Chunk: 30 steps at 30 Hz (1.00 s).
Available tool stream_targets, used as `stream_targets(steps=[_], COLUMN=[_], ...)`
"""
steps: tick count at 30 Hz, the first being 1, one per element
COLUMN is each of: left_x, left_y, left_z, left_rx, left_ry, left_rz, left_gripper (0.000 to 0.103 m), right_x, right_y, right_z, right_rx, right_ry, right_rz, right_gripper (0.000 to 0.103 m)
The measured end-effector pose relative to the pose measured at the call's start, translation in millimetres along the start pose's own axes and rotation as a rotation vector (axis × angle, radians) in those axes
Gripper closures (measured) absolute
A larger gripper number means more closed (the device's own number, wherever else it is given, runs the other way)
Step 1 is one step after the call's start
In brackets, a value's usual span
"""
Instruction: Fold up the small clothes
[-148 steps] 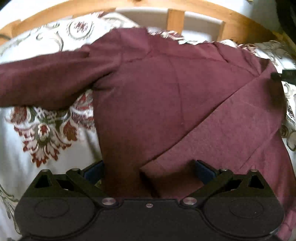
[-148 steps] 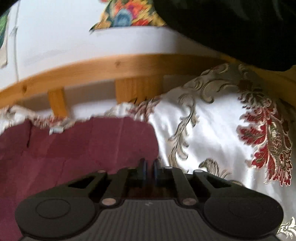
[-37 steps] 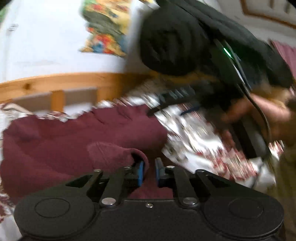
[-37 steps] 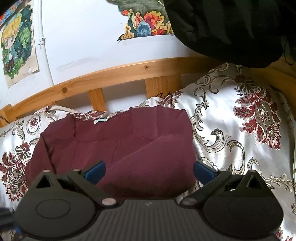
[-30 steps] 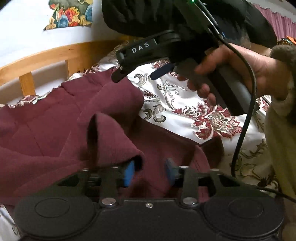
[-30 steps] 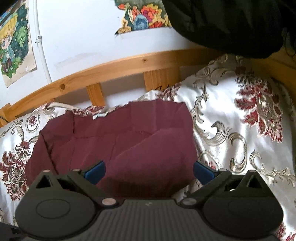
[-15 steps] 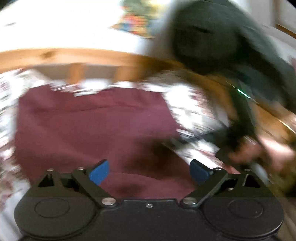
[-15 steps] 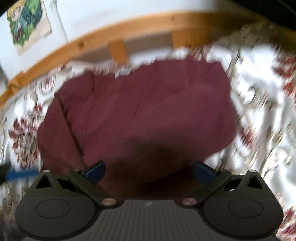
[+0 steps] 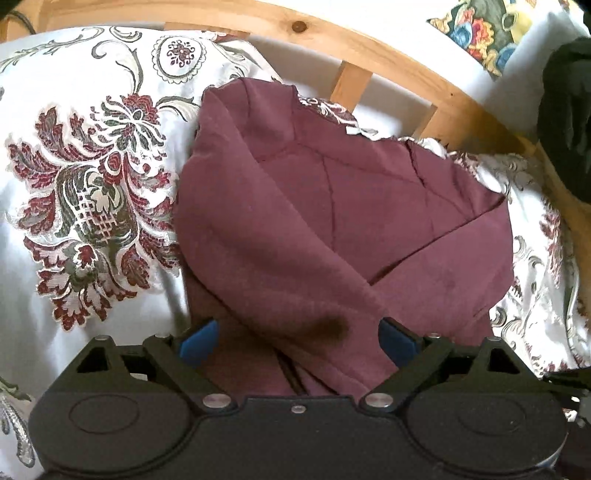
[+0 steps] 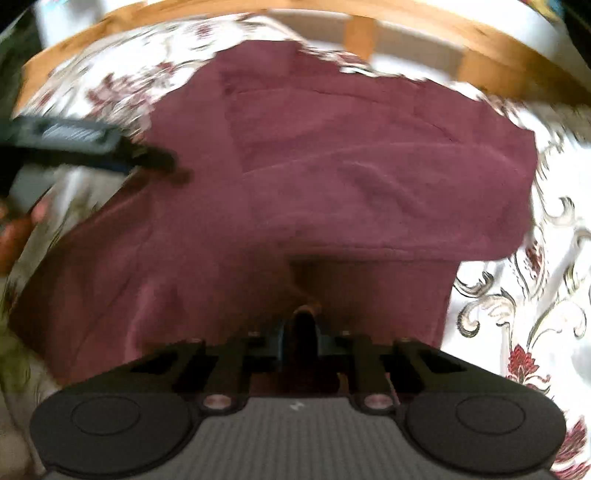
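A maroon long-sleeved top (image 9: 332, 229) lies on a white floral bedspread (image 9: 85, 206), both sleeves folded across its front. My left gripper (image 9: 297, 336) is open, its blue pads either side of the top's near hem, holding nothing. In the right wrist view the same top (image 10: 332, 184) fills the frame. My right gripper (image 10: 303, 332) is shut on the near hem of the top. The left gripper's finger (image 10: 92, 144) shows at the top's left edge there.
A wooden bed rail (image 9: 388, 62) runs behind the top, with a white wall and a colourful poster (image 9: 480, 29) above it. A black garment (image 9: 569, 118) hangs at the far right. The floral bedspread (image 10: 546, 258) extends on both sides.
My left gripper let go of the left sleeve, now folded across the top, and swung to the near hem. My right gripper came down from open and closed on the hem.
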<state>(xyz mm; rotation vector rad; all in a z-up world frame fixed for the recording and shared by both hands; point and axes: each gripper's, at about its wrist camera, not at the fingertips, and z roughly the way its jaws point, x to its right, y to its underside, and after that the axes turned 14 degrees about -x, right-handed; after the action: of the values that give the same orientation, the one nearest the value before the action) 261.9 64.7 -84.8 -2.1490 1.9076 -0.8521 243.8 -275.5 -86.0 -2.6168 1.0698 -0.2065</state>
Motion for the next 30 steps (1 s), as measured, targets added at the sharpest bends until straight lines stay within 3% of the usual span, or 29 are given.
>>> stream_targets(steps=[4, 6, 8, 10, 11, 13, 15, 18, 21, 22, 27, 30], left_x=[-5.9, -10.8, -13.8, -14.8, -14.9, -13.8, -11.7, -7.2, -6.6, -6.3, -4.5, -5.2], left_y=[0.3, 0.5, 0.3, 0.6, 1.0, 2.2, 4.0, 5.3, 7.0, 7.6, 8.5, 10.4], left_z=[1.8, 0.9, 3.9, 10.3, 13.8, 20.9, 25.0, 27.8, 28.5, 28.4, 27.4, 25.5], left_rx=[-0.021, -0.035, -0.058, -0.096, -0.113, -0.144, -0.154, -0.162, -0.164, -0.165, -0.171, -0.172], left_ry=[0.000, -0.003, -0.010, -0.031, -0.042, -0.065, -0.085, -0.110, -0.122, -0.124, -0.129, -0.125], left_rz=[-0.030, -0.056, -0.071, -0.074, -0.070, -0.059, -0.037, -0.003, 0.021, 0.024, 0.023, 0.013], left_gripper=[0.009, 0.009, 0.009, 0.009, 0.009, 0.009, 0.009, 0.009, 0.009, 0.009, 0.009, 0.009], right_x=[-21.2, -27.0, -22.7, -6.6, 5.2, 31.8, 55.2, 75.3, 83.7, 80.2, 47.9, 33.1], right_y=[13.4, 20.0, 20.3, 15.6, 12.5, 4.9, -4.9, -16.9, -25.7, -30.1, -49.1, -60.7], right_z=[-22.4, -31.7, -40.9, -48.3, -50.1, -46.0, -29.6, 3.2, 32.6, 38.5, 28.5, 35.5], right_rx=[0.025, 0.047, 0.097, 0.167, 0.199, 0.240, 0.224, 0.144, 0.094, 0.100, 0.208, 0.188], right_ry=[-0.153, -0.248, -0.335, -0.401, -0.424, -0.459, -0.462, -0.387, -0.407, -0.407, -0.311, -0.278], right_rz=[-0.164, -0.233, -0.242, -0.162, -0.102, 0.058, 0.216, 0.360, 0.452, 0.448, 0.240, 0.175], right_gripper=[0.093, 0.084, 0.057, 0.035, 0.032, 0.032, 0.034, 0.050, 0.073, 0.079, 0.080, 0.080])
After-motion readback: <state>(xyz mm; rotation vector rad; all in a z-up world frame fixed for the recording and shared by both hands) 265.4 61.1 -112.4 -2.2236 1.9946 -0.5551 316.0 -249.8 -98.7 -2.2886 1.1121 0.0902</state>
